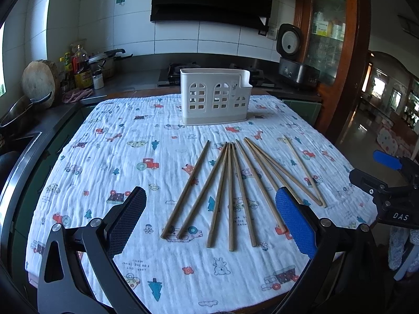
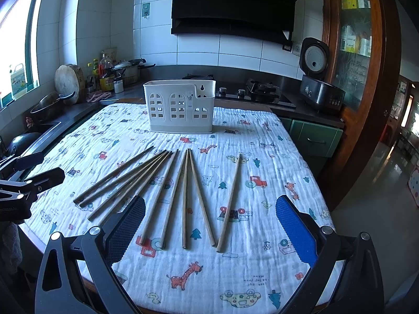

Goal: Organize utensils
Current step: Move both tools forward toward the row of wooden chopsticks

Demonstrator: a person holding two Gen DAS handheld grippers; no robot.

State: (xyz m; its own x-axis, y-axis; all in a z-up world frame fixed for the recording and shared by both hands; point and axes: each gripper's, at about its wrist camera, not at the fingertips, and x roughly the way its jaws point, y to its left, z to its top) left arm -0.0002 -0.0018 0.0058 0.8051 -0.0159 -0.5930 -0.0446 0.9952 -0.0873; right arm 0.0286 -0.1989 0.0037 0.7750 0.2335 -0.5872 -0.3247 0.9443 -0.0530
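Observation:
Several wooden chopsticks (image 1: pixel 230 196) (image 2: pixel 184 198) lie fanned out on a patterned white cloth (image 1: pixel 110 157) (image 2: pixel 275 157) covering the table. Behind them stands a white plastic utensil holder (image 1: pixel 215 96) (image 2: pixel 180 106) with window-shaped cut-outs, upright and with nothing showing above its rim. My left gripper (image 1: pixel 210 204) hovers open above the near ends of the chopsticks, nothing between its fingers. My right gripper (image 2: pixel 210 209) also stands open over the near ends, nothing held. The right gripper (image 1: pixel 387 172) shows at the right edge of the left wrist view; the left gripper (image 2: pixel 36 168) shows at the left edge of the right wrist view.
Behind the table runs a dark kitchen counter with a gas stove (image 2: pixel 262 90), a rice cooker (image 2: pixel 318 78) with its lid up, bottles (image 2: pixel 106 73), pots and a round chopping block (image 2: pixel 68 79). A wooden cabinet (image 2: pixel 356 39) stands at the right.

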